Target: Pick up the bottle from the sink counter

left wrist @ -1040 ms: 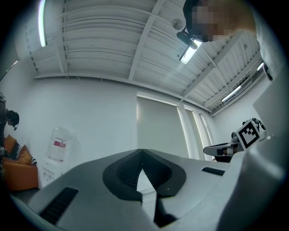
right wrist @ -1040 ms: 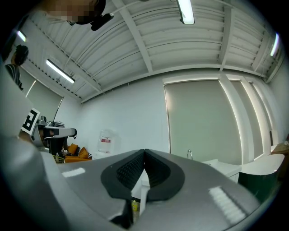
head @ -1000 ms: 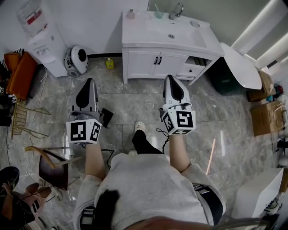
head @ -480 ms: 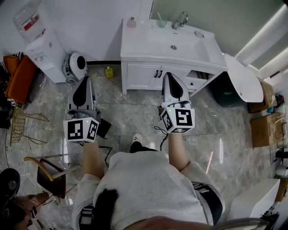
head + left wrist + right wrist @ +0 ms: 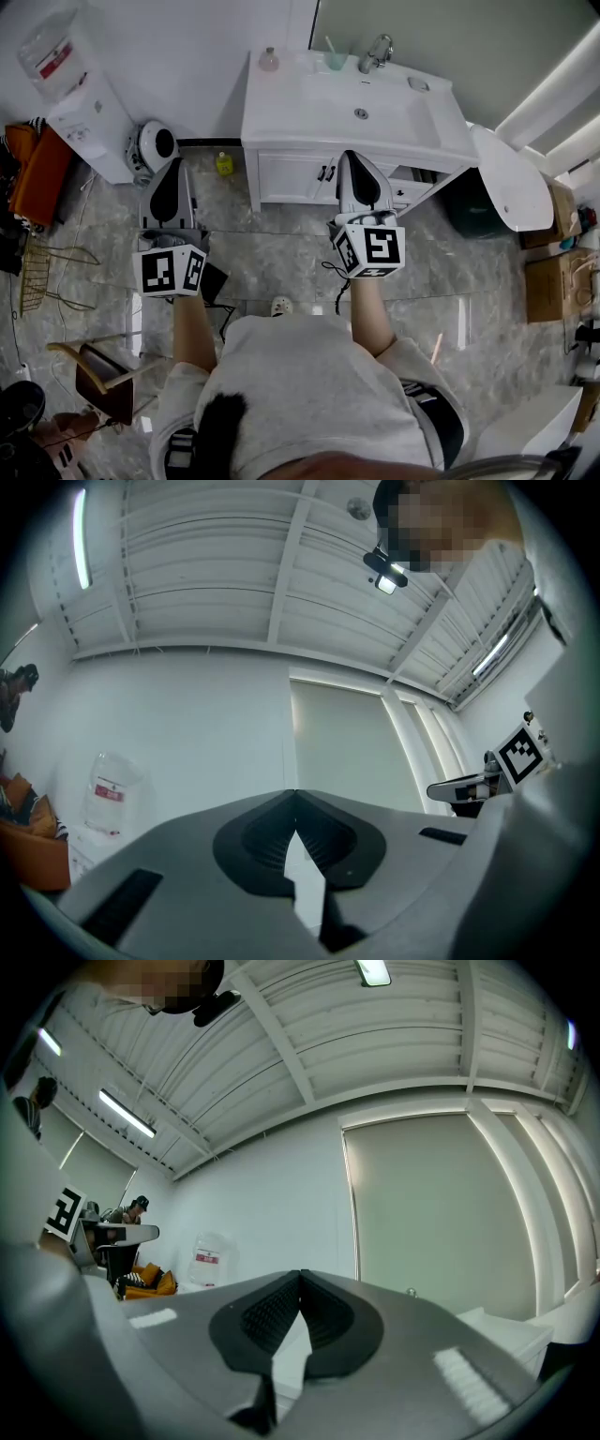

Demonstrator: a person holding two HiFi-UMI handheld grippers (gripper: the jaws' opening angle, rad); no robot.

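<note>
Right hand-held gripper [image 5: 359, 161], jaws together, hangs well short of bottle [image 5: 269, 59].

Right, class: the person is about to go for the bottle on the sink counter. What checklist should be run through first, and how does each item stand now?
1. The small pinkish bottle is in sight on the white sink counter: ok, at the back left corner.
2. The bottle stands clear of the green cup: ok.
3. The left hand-held gripper is open for a grasp: not ok, shut and empty.
4. The right hand-held gripper is open for a grasp: not ok, shut and empty.
5. A gripper is at the bottle: not ok, both are well short of it.
6. The bottle's cap is closed: cannot tell, too small.
</note>
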